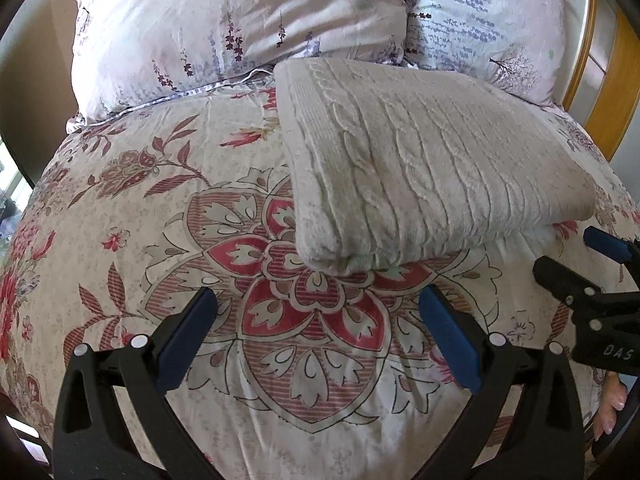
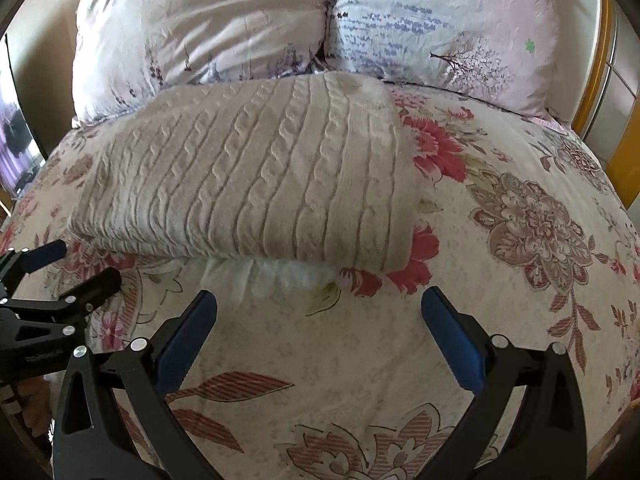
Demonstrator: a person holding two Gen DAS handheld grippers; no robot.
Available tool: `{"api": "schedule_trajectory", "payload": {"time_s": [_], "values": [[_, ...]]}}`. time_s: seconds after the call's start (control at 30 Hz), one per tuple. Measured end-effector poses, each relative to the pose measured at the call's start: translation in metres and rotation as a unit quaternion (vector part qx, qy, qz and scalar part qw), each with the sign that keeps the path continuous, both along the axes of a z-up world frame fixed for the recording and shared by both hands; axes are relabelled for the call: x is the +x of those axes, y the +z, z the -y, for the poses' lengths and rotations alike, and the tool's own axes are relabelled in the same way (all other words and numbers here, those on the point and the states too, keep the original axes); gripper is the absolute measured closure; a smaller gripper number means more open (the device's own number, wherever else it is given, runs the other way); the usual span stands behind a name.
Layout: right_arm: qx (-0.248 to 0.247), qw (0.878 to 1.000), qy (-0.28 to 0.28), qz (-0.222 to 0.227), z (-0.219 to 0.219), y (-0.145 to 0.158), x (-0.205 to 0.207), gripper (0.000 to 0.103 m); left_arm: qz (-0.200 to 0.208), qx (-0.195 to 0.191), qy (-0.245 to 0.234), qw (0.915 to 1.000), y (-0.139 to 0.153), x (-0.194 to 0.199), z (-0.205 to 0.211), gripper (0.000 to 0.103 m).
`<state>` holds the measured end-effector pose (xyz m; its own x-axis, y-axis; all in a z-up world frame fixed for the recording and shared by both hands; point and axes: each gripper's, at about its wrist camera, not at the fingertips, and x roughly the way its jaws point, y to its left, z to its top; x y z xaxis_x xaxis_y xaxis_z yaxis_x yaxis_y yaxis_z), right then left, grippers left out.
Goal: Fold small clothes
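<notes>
A white cable-knit sweater [image 1: 424, 168] lies folded into a thick rectangle on the floral bedspread [image 1: 160, 240]. It also shows in the right wrist view [image 2: 256, 176]. My left gripper [image 1: 318, 304] is open and empty, held just in front of the sweater's near edge. My right gripper [image 2: 319, 306] is open and empty, also just in front of the near edge, where a softer white layer [image 2: 280, 276] sticks out from under the fold. Each gripper shows at the side of the other's view: the right one [image 1: 592, 264], the left one [image 2: 68, 268].
Two floral pillows [image 1: 240, 28] [image 1: 488, 32] lean behind the sweater at the head of the bed. A wooden headboard [image 1: 616, 80] stands at the far right. The bedspread [image 2: 520, 240] stretches to the right of the sweater.
</notes>
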<state>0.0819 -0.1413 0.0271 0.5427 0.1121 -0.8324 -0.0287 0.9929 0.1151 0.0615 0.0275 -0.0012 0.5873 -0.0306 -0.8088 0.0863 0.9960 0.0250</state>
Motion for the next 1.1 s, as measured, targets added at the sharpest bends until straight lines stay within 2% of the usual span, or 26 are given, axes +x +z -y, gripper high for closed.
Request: {"api": "schedule_trajectory", "payload": {"time_s": [1.1], "values": [[-0.004,1.0,0.0,-0.005,0.0005,-0.0049,0.0013,0.001,0.002,0.0,0.003,1.0,-0.0004,-0.0012,0.0008,0.002]]}}
